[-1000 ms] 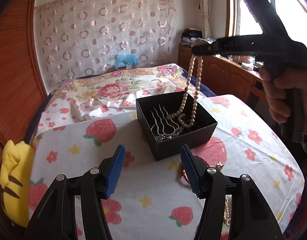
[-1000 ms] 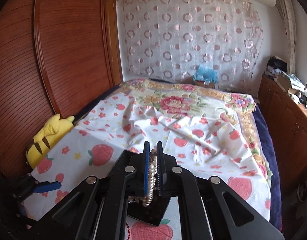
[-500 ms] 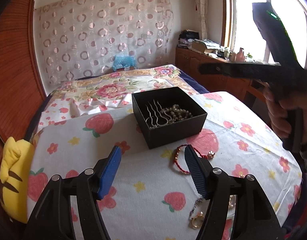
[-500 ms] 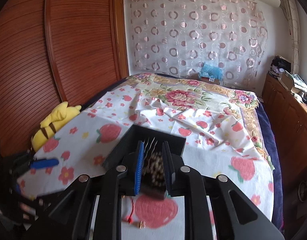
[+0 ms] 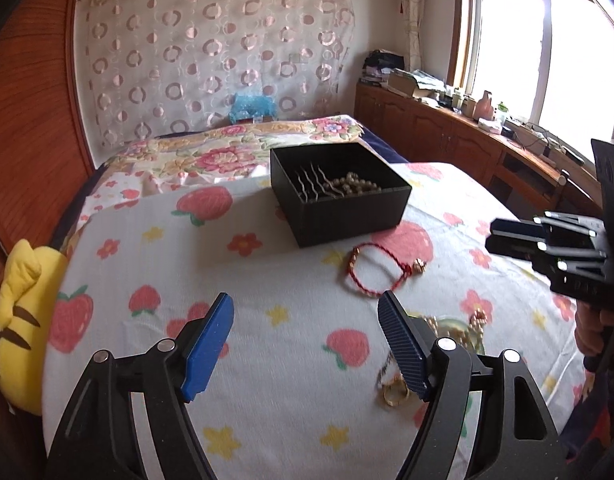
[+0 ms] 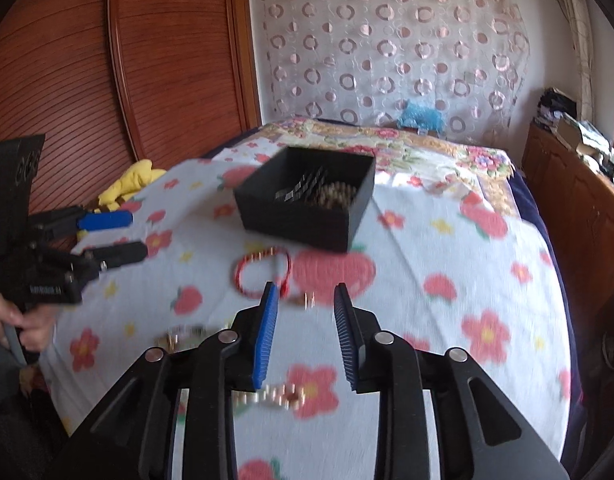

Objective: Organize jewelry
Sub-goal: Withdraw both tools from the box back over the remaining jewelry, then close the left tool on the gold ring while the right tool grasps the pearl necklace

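The strawberry-print cloth (image 5: pixel 267 360) carries the black box (image 5: pixel 347 216) at twelve o'clock, pearl necklace (image 5: pixel 357 184) and hair comb (image 5: pixel 313 182) inside. The left gripper (image 5: pixel 307 344) and right gripper (image 6: pixel 303 332) both gape, empty. The red bracelet (image 5: pixel 377 270) lies at six o'clock of the box.

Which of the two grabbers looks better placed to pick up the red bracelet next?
Probably the right hand-held gripper: its open jaws point at the red bracelet just ahead. The left hand-held gripper is open too, but the bracelet lies off to its side.
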### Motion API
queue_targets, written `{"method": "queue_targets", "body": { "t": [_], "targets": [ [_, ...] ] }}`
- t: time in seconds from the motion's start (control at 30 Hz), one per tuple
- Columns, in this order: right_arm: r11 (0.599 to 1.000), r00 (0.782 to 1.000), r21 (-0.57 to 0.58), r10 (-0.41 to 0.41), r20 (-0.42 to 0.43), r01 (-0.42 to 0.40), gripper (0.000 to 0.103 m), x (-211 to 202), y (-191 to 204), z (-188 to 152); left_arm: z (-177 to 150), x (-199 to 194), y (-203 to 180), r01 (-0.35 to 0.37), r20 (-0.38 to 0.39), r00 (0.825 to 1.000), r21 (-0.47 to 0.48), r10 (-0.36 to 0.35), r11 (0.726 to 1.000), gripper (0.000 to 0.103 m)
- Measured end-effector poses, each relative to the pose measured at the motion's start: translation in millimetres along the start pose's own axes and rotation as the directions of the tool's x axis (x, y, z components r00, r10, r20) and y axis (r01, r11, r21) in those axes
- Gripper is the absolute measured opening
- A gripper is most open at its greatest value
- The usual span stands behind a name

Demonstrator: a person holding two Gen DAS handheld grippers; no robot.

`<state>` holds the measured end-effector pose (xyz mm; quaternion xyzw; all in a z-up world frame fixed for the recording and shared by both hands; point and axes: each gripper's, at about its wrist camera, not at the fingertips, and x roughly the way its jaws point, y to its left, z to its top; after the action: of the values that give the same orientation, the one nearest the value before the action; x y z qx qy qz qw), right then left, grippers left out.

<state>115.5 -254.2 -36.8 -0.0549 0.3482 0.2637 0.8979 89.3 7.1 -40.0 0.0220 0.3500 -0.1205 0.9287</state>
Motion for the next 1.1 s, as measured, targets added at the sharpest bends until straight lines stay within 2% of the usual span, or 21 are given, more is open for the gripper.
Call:
{"method": "queue_targets", "body": {
  "t": [0.23,0.33,0.5,0.67,1.0,1.1],
  "targets": [
    [0.999,0.999,0.054,0.0,-0.038,0.002,0.037,-4.7,-4.0,-39.1,-19.4,-2.9,-7.3,0.024,-0.035,0.999,0.007,-0.023,1.0,0.071],
    [0.997,0.999,0.076,0.008,-0.051,-0.004,0.043,-5.2,-5.2,-48.2,-27.9,-1.8,-13.5,0.04,-0.056,0.998,0.018,-0.039,0.999,0.071],
    [0.997,0.998,0.079,-0.004,-0.067,0.01,0.044,-3.6,-1.1,-63.5,-41.7,3.6,-26.0,0.062,-0.099,0.993,0.048,-0.057,0.997,0.071],
    [0.998,0.998,0.064,-0.015,-0.063,0.019,0.045,-3.3,3.9,-69.2,-50.3,9.6,-34.9,0.091,-0.135,0.987,0.061,-0.082,0.994,0.06],
    [0.999,0.998,0.047,-0.017,-0.054,0.019,0.045,-4.5,6.1,-69.9,-52.8,27.4,-54.7,0.095,-0.189,0.98,0.13,-0.07,0.987,0.042],
    [0.999,0.998,0.047,-0.016,-0.053,0.019,0.045,-4.5,6.3,-69.9,-51.6,30.2,-55.5,0.09,-0.184,0.981,0.138,-0.064,0.986,0.04]
  ]
}}
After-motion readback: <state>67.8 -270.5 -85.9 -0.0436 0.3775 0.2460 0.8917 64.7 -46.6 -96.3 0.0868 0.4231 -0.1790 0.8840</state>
